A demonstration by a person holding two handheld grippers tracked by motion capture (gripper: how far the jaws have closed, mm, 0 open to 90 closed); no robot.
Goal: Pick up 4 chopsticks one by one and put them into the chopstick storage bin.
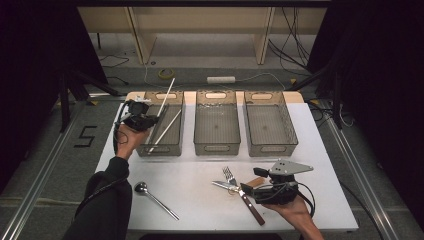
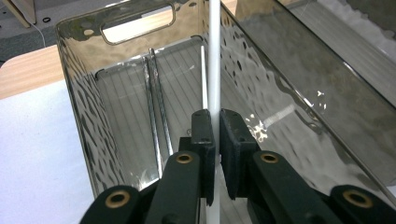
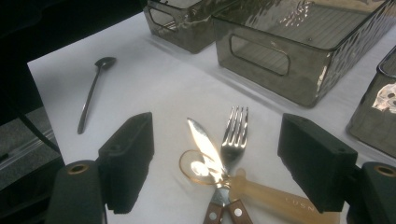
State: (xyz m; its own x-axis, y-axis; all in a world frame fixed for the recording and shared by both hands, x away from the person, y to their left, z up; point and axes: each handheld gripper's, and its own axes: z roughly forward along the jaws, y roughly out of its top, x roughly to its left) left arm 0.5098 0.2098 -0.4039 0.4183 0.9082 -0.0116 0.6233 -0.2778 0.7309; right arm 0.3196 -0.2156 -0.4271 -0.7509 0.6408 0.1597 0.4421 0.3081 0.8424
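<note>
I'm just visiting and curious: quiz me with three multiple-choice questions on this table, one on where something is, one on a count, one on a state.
1. Where does the spoon lie?
A. in the middle bin
B. on the white table, near left
C. under the fork

2. How many clear bins stand in the row?
A. two
B. three
C. five

3. How are the left gripper's jaws?
A. wide open
B. shut on the white stick
C. shut on a knife

Answers: 1 B, the spoon rests alone on the table. 2 B, the left bin, middle bin and right bin stand side by side. 3 B, the pads pinch the stick over the left bin.
</note>
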